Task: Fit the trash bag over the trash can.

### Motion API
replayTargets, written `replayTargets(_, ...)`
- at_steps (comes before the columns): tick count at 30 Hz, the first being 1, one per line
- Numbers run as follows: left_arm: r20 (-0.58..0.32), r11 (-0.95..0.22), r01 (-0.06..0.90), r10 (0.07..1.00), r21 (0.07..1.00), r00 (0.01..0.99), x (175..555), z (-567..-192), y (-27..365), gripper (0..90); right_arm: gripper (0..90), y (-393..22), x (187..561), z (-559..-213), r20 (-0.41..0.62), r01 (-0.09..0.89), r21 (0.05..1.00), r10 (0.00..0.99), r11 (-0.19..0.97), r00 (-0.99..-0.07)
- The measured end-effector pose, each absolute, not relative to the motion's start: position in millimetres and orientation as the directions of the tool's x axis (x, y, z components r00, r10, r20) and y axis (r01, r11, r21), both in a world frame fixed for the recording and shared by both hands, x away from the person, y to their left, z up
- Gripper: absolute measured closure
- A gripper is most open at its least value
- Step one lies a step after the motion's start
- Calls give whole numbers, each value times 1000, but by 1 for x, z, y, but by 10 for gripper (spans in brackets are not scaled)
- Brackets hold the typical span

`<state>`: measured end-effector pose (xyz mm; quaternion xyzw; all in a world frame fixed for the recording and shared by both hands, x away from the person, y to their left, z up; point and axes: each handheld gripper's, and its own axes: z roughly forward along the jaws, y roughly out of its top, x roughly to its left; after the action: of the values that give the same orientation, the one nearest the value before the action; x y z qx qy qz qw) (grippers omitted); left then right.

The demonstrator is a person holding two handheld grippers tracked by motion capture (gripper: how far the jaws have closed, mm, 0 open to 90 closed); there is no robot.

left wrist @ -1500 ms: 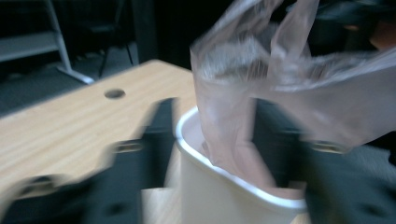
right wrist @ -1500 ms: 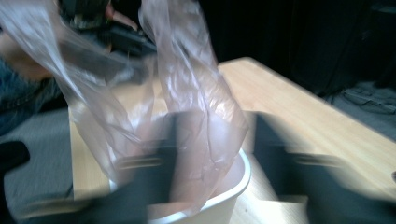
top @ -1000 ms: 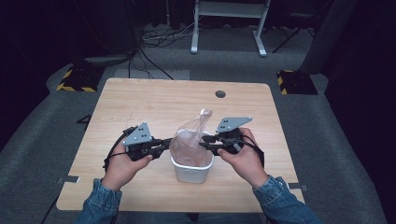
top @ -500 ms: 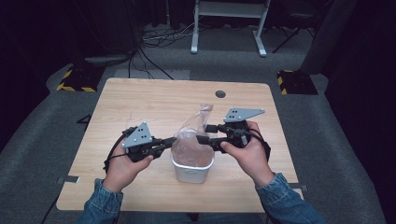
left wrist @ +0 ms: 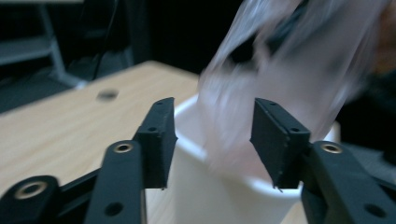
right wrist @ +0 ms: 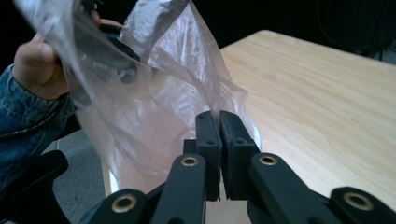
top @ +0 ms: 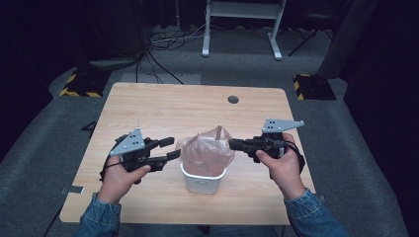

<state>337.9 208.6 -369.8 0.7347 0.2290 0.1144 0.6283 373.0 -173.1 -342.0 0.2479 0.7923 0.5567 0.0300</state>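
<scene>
Nearest the person's edge of the wooden table [top: 148, 106], one white tub [top: 203, 181] stands with one clear plastic bag [top: 206, 150] puffing out of its top. Two grippers flank it. The left gripper [top: 170, 148] has just been opening; its jaws stand apart just beside the bag, not pressing it. The right gripper [top: 232, 144] has just closed, jaws clenched together (a pinch of film may sit between them; I cannot tell). Farther off, one dark hole [top: 233, 99] marks the tabletop.
</scene>
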Motion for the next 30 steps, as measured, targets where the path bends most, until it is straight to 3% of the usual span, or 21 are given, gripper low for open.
replayTargets(3,-150,-36,185,449,982,881,339,-359,221,445,870,-167,372,-337,205,333,906,417,260,-885)
replayTargets(5,-183,29,192,455,981,871,344,-351,231,457,870,-165,372,-336,197,326,907,416,266,-888)
replayTargets(8,-168,-58,235,537,970,827,363,-345,220,447,869,-155,372,-336,184,307,909,390,283,-902)
replayTargets(13,-127,-206,254,485,945,866,377,-346,186,388,868,-144,372,-335,168,286,911,368,295,-915)
replayTargets(15,-113,-265,255,452,930,885,382,-348,173,455,868,-142,373,-334,161,279,912,364,300,-918)
replayTargets(17,-118,-281,256,429,925,896,384,-348,167,638,868,-139,373,-333,153,269,913,354,306,-923)
replayTargets(18,-123,-283,259,422,923,898,383,-348,164,638,867,-138,372,-333,149,263,915,350,307,-925)
replayTargets(19,-115,-290,259,433,921,894,382,-348,164,793,866,-138,372,-333,142,257,916,348,309,-926)
replayTargets(21,-91,-292,262,491,920,866,380,-348,168,898,865,-142,371,-334,136,251,919,353,303,-926)
replayTargets(25,-54,-288,263,574,921,817,378,-351,181,900,867,-161,371,-338,146,268,923,391,277,-909)
replayTargets(30,-20,-305,258,611,917,791,378,-355,188,900,875,-176,373,-344,150,289,918,437,273,-887)
